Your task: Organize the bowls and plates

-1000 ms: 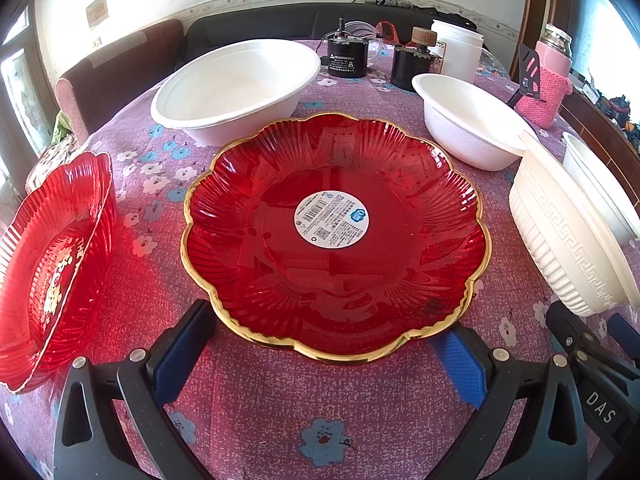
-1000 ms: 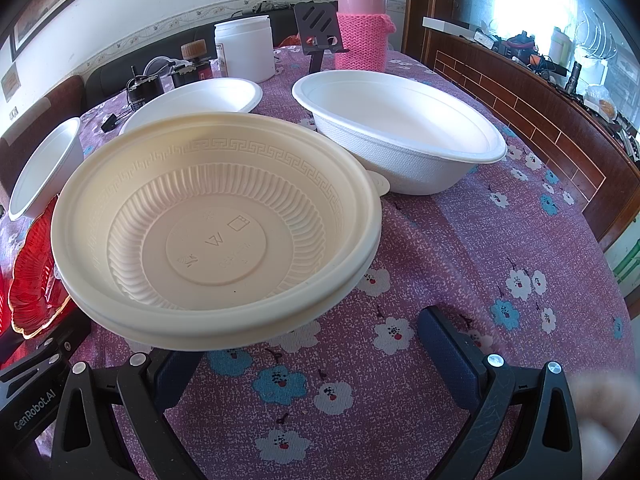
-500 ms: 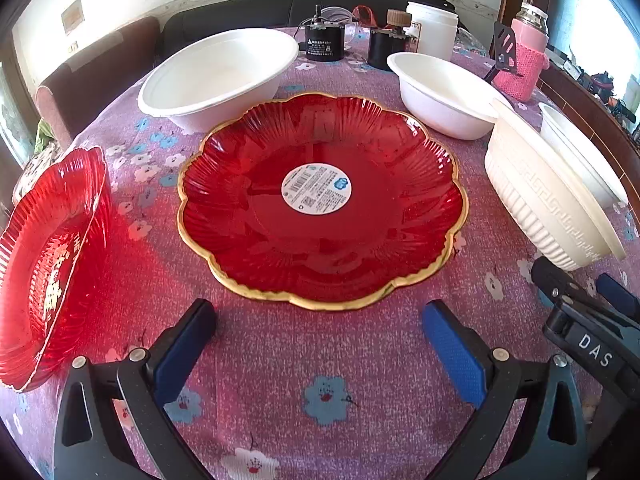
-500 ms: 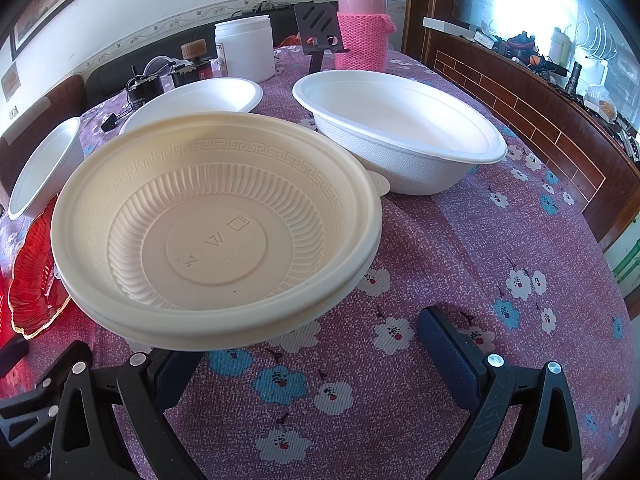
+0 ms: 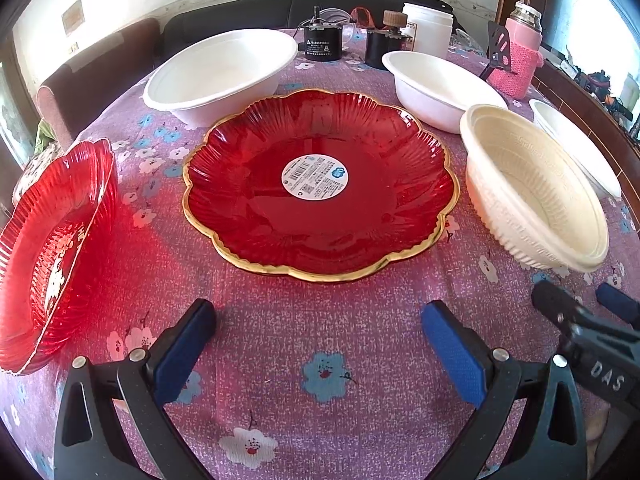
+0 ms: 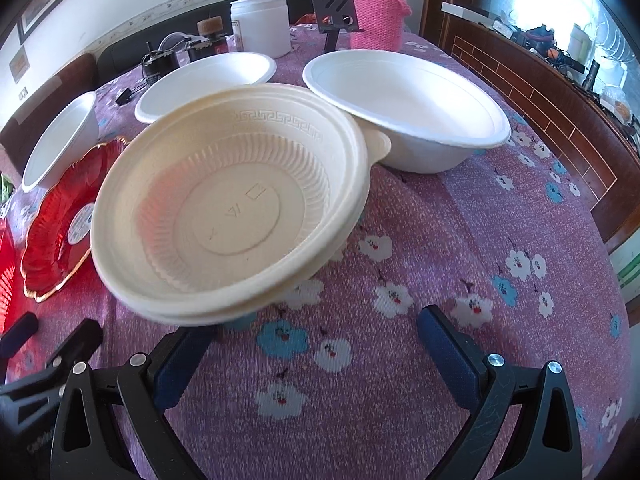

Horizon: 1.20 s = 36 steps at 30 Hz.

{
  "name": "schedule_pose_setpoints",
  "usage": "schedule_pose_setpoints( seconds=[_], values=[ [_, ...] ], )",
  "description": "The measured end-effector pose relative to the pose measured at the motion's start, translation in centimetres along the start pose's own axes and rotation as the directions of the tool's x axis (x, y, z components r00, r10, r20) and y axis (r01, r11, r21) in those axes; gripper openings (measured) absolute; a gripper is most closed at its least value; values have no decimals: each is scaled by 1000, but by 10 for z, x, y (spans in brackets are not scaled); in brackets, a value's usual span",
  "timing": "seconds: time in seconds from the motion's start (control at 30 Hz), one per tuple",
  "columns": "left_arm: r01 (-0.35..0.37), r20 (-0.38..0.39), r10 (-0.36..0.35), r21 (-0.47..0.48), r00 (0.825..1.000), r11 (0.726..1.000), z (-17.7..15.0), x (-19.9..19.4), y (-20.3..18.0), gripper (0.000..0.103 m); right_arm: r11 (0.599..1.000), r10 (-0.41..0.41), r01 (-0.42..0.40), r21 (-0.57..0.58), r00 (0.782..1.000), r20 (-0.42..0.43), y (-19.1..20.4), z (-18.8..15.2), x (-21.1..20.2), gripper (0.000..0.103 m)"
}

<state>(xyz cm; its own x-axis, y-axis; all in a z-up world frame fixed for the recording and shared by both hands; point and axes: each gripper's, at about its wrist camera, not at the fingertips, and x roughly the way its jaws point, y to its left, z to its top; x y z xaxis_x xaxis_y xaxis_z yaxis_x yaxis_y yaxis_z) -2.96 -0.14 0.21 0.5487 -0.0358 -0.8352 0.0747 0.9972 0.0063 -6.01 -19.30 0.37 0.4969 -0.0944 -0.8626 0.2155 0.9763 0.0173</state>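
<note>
Right gripper (image 6: 316, 344) is spread wide, and the cream bowl (image 6: 228, 216) sits between its fingers, tipped up on its near side. I cannot tell if a finger touches the rim. That bowl is near the front edge of the table (image 6: 440, 240), just beside a white bowl (image 6: 404, 120).

I think my job now is to stack the cream bowl. To do it well, I should pinch the rim firmly, lift it flat, and drop it straight down into a bowl of the same shape.

My left gripper (image 5: 316, 344) is spread too and holds nothing. It hangs low over the cloth, pointing at the red plate (image 5: 320, 184) in the middle.
</note>
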Motion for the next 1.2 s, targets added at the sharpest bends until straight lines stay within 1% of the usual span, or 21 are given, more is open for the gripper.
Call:
schedule_pose_setpoints(
  seconds=[0.3, 0.53, 0.63, 0.87, 0.97, 1.07, 1.2],
  values=[
    [-7, 0, 7, 25, 1000, 1000, -9, -7, -3, 103, 998, 33, -36, -51, 997, -68, -3, -36, -23, 102],
    [18, -15, -18, 38, 1000, 999, -16, -11, -1, 103, 993, 64, -72, -98, 995, -82, -5, -62, -38, 102],
    [23, -13, -22, 40, 1000, 999, -19, -13, -1, 103, 990, 72, -79, -113, 995, -64, -5, -70, -43, 102],
    [15, -13, -14, 29, 1000, 999, -19, -13, -2, 103, 993, 68, -69, -97, 998, -13, -10, -90, -54, 102],
    [16, -14, -16, 30, 1000, 999, -18, -12, -1, 103, 994, 62, -62, -94, 998, -6, -7, -89, -53, 102],
    [16, -15, -16, 33, 1000, 999, -18, -12, -1, 103, 995, 52, -50, -90, 998, 18, -6, -95, -56, 102],
    [20, -15, -19, 40, 1000, 999, -20, -14, -1, 103, 994, 57, -55, -96, 998, 24, -8, -104, -63, 102]
  ],
)
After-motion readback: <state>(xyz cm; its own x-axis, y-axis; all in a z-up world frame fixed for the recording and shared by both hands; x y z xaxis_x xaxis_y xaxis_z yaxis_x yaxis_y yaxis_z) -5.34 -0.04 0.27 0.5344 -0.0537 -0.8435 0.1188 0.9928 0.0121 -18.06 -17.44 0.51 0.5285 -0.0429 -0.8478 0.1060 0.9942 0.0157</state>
